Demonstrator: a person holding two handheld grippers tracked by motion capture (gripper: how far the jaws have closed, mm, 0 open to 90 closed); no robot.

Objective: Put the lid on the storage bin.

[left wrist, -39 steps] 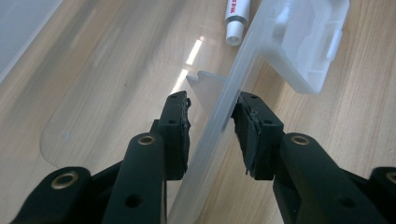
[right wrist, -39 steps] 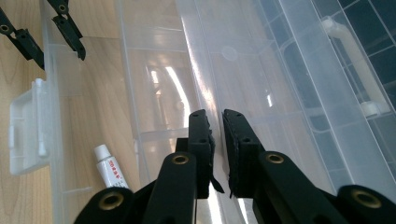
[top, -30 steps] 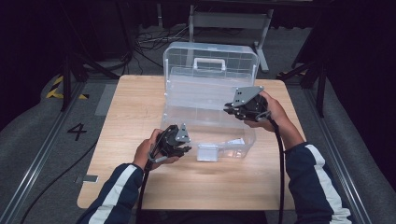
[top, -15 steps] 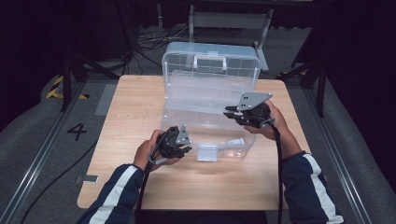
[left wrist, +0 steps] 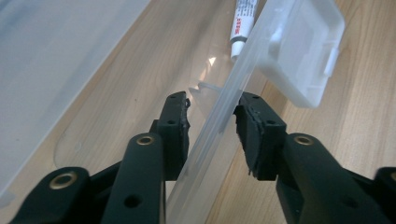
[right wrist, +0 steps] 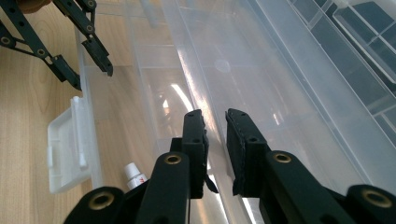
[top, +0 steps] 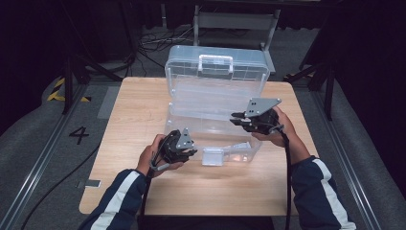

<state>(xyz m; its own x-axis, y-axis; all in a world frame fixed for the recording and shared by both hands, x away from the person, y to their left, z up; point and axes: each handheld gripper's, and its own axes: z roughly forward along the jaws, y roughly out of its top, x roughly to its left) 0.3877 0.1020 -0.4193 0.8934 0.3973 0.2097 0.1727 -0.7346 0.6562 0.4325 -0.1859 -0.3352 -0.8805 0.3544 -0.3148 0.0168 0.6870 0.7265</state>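
A clear plastic box point(top: 242, 154) stands on the wooden table point(top: 129, 115) with its lid point(top: 215, 72) up. My left gripper point(top: 192, 151) point(left wrist: 212, 105) is shut on the box's front wall point(left wrist: 219, 121), beside the white latch point(left wrist: 303, 46) point(top: 213, 156); its jaws have just closed a little. My right gripper point(top: 236, 119) point(right wrist: 215, 119) reaches into the box from the right, shut on the edge of a clear inner panel point(right wrist: 196, 79). A small white tube point(left wrist: 243, 23) point(right wrist: 133, 176) lies on the box floor. The left gripper point(right wrist: 93, 77) also appears far off in the right gripper view.
The lid has a white handle point(top: 215, 60) and divided compartments point(right wrist: 355, 28). A grey frame point(top: 234, 21) stands behind the table. Dark floor, rails and cables surround it. Bare wood lies left of the box and along the near edge.
The right gripper has come down and toward the person with the clear panel. The left gripper has stayed on the front wall.
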